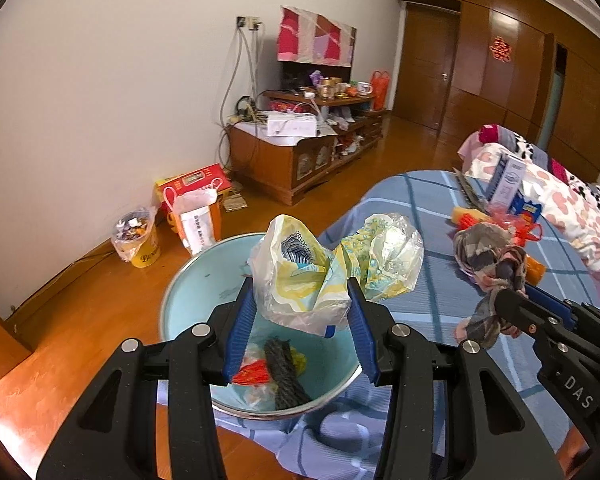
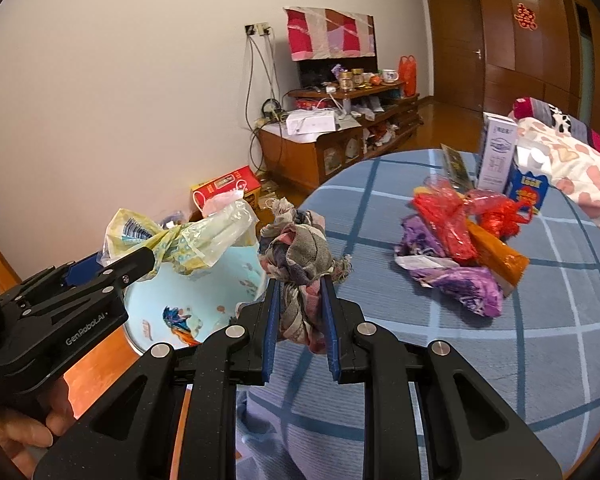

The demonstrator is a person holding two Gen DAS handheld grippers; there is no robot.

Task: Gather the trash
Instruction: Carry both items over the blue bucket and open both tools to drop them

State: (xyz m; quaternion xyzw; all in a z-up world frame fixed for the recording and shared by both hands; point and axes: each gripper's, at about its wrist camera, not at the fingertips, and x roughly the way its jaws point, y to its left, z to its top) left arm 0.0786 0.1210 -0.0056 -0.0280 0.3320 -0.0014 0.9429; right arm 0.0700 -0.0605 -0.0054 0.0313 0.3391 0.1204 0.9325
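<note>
My left gripper is shut on a crumpled yellow-and-clear plastic bag and holds it over a light blue basin beside the bed. The basin holds a dark yarn bundle and red and yellow scraps. The bag also shows in the right wrist view, above the basin. My right gripper is shut on a knotted rag of grey, pink and blue cloth, held above the bed's near edge right of the basin. The rag shows in the left wrist view.
On the blue checked bedsheet lie red plastic bags, an orange wrapper, a purple wrapper and boxes. A yellow bin with trash and cartons stand by the wall. A wooden TV cabinet stands behind.
</note>
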